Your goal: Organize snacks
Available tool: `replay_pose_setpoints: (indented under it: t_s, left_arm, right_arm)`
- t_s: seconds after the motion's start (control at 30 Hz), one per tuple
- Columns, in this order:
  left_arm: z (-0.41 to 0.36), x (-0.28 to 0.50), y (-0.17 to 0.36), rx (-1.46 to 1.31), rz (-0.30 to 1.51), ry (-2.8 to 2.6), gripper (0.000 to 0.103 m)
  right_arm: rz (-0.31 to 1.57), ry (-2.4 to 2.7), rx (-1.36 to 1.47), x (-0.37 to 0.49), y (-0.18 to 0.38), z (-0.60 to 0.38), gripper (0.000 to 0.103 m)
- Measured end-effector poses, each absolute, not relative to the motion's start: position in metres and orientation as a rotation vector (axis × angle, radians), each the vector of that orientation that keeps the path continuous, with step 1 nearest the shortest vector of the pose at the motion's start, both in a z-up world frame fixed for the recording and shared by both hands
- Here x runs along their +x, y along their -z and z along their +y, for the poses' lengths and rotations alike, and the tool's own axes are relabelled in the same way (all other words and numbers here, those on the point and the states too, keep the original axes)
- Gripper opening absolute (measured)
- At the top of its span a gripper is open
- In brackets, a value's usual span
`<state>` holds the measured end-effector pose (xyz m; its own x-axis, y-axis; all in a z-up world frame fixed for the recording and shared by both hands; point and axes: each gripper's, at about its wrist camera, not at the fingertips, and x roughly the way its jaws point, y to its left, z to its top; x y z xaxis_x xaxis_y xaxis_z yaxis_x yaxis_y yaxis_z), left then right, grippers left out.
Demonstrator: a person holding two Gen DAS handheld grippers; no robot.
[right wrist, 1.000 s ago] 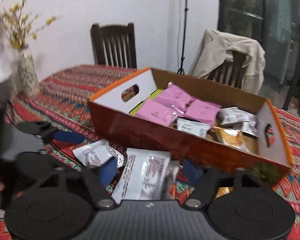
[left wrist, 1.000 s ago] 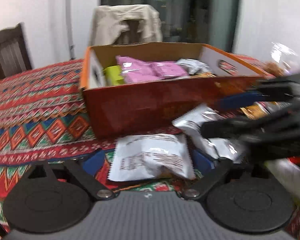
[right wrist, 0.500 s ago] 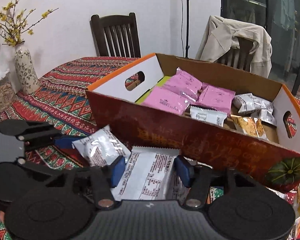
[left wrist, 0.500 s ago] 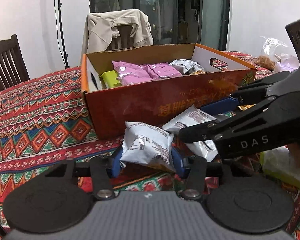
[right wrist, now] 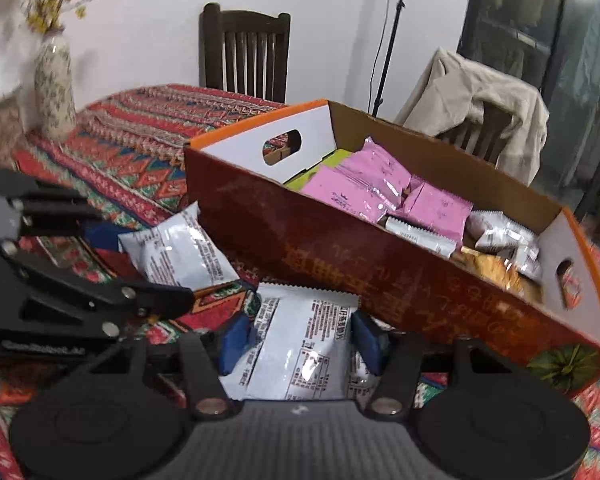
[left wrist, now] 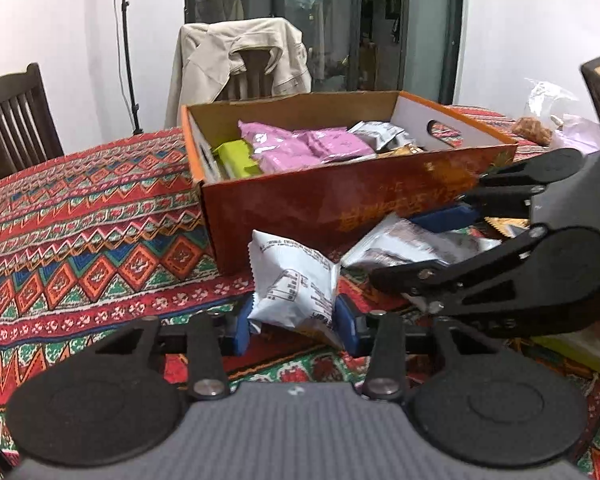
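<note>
Before the orange box (left wrist: 332,200) on the desk, the left gripper (left wrist: 294,322) has just clenched its jaws on a white packet (left wrist: 296,288); the right gripper (right wrist: 298,338) has likewise closed on another packet (right wrist: 300,344). Slick, puffy foil could squirt loose when lifted. Both packets' long axes point toward the box.

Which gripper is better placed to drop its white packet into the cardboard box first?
Probably the left gripper: its jaws have closed, crumpling its white snack packet. The right gripper is only just closing on its flat packet.
</note>
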<state>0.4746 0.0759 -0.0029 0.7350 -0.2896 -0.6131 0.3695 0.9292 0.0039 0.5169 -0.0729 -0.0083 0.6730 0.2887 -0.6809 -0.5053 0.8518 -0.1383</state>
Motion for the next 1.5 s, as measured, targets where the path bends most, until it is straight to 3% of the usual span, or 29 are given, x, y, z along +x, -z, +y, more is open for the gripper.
replay_pose_setpoints:
  t_s: [0.07,0.2,0.27,0.47,0.83,1.1,1.5]
  left_arm:
    - [0.075,0.472,0.000,0.129,0.639,0.375,0.024]
    - [0.072,0.470,0.000,0.118,0.643,0.393,0.020]
    - [0.071,0.471,0.000,0.102,0.652,0.398,0.012]
    - [0.070,0.440,-0.017,0.033,0.646,0.367,0.011]
    - [0.058,0.274,-0.083,-0.030,0.430,0.288,0.011]
    - [0.040,0.174,-0.077,-0.129,0.461,0.226,0.011]
    - [0.002,0.137,-0.067,-0.069,0.518,0.247,0.011]
  right_arm:
    - [0.694,-0.452,-0.362,0.515,0.006,-0.069,0.041]
    - [0.691,-0.452,-0.386,0.508,0.004,-0.067,0.039]
    - [0.684,-0.459,-0.368,0.504,-0.001,-0.071,0.039]
    - [0.580,-0.438,-0.340,0.466,-0.040,-0.091,0.039]
    - [0.395,-0.420,-0.231,0.335,-0.100,-0.174,0.039]
    - [0.411,-0.397,-0.039,0.231,-0.084,-0.232,0.040]
    - [0.482,-0.367,0.025,0.159,-0.046,-0.260,0.039]
